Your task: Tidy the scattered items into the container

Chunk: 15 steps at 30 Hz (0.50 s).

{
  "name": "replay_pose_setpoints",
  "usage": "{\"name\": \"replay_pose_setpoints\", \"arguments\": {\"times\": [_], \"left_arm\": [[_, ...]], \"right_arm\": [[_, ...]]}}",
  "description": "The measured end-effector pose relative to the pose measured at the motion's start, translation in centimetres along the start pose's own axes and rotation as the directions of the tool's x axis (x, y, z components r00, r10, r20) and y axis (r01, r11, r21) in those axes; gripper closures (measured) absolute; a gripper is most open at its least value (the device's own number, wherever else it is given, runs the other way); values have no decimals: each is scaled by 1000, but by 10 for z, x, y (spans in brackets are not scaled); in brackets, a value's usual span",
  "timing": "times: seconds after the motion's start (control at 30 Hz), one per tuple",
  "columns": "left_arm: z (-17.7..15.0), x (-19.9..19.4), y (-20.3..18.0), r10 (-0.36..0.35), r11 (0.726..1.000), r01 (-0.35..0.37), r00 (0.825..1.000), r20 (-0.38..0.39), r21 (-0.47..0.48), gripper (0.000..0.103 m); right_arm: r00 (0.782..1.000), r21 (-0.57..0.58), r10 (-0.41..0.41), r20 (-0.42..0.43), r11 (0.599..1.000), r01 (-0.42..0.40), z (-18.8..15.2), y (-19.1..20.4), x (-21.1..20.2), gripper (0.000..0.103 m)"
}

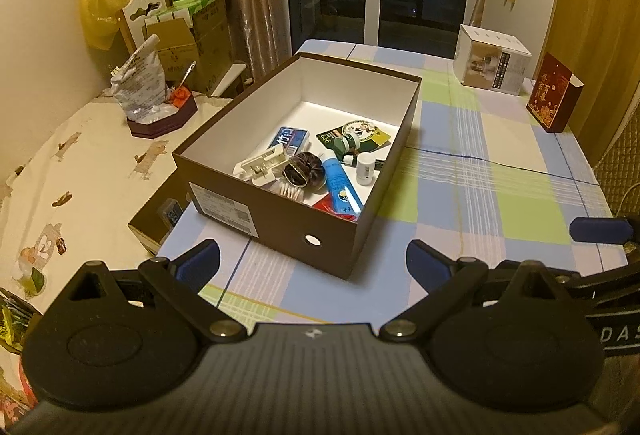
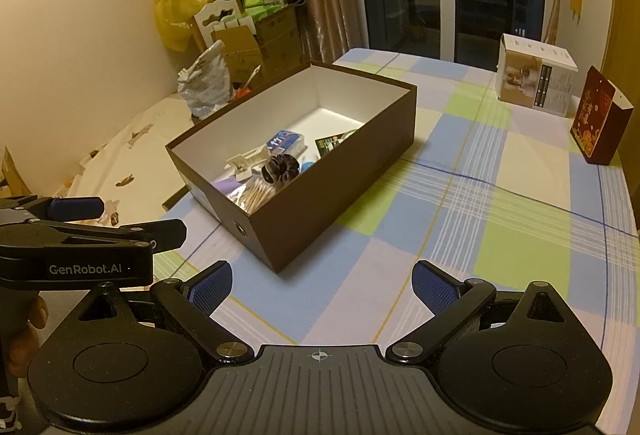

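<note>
A brown cardboard box [image 1: 280, 219] [image 2: 320, 203] with a white inside stands open on the checked tablecloth. Inside lie a blue tube [image 1: 342, 187], a dark scrunchie [image 1: 305, 171] [image 2: 281, 167], a white plastic clip [image 1: 262, 165] [image 2: 246, 161], a blue packet [image 1: 291, 139] [image 2: 285, 143], a green card with a small bottle [image 1: 354, 139], a white bottle [image 1: 366, 167] and cotton swabs [image 2: 258, 197]. My left gripper [image 1: 313, 263] is open just in front of the box, empty. My right gripper [image 2: 322, 289] is open too, near the box's front corner, holding nothing.
The box lid [image 1: 160, 219] lies beside the box at the left. A white carton [image 1: 494, 63] [image 2: 534, 79] and a red carton [image 1: 554, 95] [image 2: 600, 119] stand at the table's far right. A foil bag in a tray [image 1: 146, 91] sits on the left table. A hand [image 2: 24, 331] shows at the left.
</note>
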<state>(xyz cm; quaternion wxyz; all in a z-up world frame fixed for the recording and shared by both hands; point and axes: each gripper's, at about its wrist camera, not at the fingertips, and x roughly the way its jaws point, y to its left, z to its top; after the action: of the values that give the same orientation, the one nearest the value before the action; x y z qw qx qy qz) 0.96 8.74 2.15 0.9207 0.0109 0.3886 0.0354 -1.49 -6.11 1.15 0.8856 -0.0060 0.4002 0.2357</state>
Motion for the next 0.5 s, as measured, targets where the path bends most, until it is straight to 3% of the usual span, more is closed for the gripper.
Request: {"name": "replay_pose_setpoints", "arguments": {"times": [0.5], "left_arm": [[1, -4, -1, 9, 1000, -9, 1000, 18, 14, 5]], "right_arm": [[1000, 0, 3, 2, 1000, -3, -1, 1, -3, 2]]}}
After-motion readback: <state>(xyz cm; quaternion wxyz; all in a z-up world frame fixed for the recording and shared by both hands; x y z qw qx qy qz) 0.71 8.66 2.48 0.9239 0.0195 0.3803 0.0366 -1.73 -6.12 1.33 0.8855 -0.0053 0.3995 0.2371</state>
